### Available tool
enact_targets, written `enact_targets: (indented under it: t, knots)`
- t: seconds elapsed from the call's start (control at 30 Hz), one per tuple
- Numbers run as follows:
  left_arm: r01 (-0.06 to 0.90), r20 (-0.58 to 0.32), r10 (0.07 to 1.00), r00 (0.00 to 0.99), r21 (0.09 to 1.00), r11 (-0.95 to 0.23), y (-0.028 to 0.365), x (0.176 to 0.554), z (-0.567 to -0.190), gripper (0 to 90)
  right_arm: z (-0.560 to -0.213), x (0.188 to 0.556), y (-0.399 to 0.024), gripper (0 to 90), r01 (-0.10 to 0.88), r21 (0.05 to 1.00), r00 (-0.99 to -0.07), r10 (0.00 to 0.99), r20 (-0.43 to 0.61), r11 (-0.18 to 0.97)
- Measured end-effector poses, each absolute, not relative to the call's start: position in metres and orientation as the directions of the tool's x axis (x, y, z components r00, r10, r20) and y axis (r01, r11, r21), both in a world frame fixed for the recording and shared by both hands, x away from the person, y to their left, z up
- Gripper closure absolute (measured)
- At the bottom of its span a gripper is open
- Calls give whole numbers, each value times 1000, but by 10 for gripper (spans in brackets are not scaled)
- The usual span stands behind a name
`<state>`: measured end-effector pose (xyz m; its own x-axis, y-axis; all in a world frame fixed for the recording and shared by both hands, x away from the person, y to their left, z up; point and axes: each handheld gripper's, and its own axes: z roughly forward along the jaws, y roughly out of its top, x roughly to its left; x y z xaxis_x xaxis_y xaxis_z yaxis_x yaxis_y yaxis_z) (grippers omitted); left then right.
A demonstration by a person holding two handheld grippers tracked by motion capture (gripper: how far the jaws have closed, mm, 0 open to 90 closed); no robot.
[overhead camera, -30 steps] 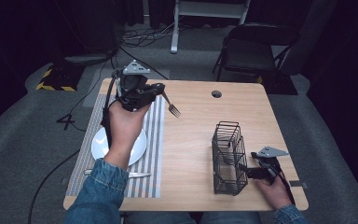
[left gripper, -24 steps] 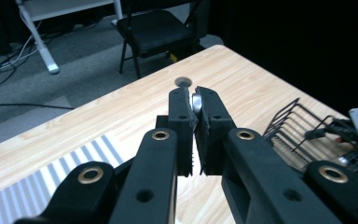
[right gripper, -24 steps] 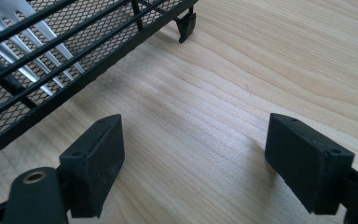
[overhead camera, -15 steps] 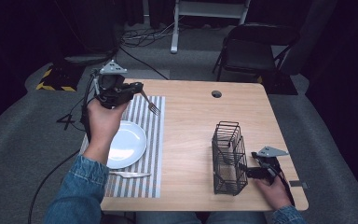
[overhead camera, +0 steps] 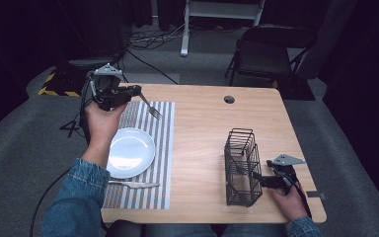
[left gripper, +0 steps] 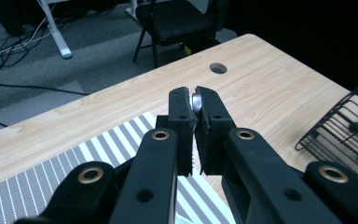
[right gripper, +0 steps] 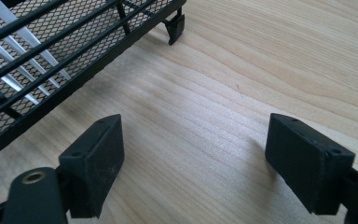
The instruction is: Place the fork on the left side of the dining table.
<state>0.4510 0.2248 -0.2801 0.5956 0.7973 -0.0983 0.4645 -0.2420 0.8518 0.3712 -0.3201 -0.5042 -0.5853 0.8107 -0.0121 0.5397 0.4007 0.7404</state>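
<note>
My left gripper [overhead camera: 134, 92] hovers over the far left corner of the table, shut on the handle of a silver fork [overhead camera: 151, 110] whose tines point right and down over the striped placemat [overhead camera: 164, 163]. In the left gripper view the fork's metal handle [left gripper: 196, 101] shows pinched between the black jaws of my left gripper [left gripper: 195, 93]. My right gripper [overhead camera: 259, 178] rests open on the wood at the near right, just beside a black wire basket [overhead camera: 240, 168]. In the right gripper view my right gripper [right gripper: 200, 154] holds nothing, and the basket [right gripper: 51, 70] has silver cutlery [right gripper: 9, 51] inside.
A white plate [overhead camera: 131, 152] lies on the placemat, with a knife [overhead camera: 131, 184] in front of it near the table's front edge. A cable hole [overhead camera: 229, 99] sits at the far middle of the table. A black chair [overhead camera: 271, 54] stands beyond the far edge.
My left hand has carried the fork leftward, off the plate area toward the far left corner, so the plate shows in full. The right gripper has stayed put.
</note>
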Motion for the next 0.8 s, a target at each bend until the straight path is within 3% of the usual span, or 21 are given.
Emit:
enact_targets:
  t: [0.8]
  knots:
    - [618,-211,854,476,771,-154,261,501,-344,857,-504,372,-320,189,546,740,-574,819,-12,393]
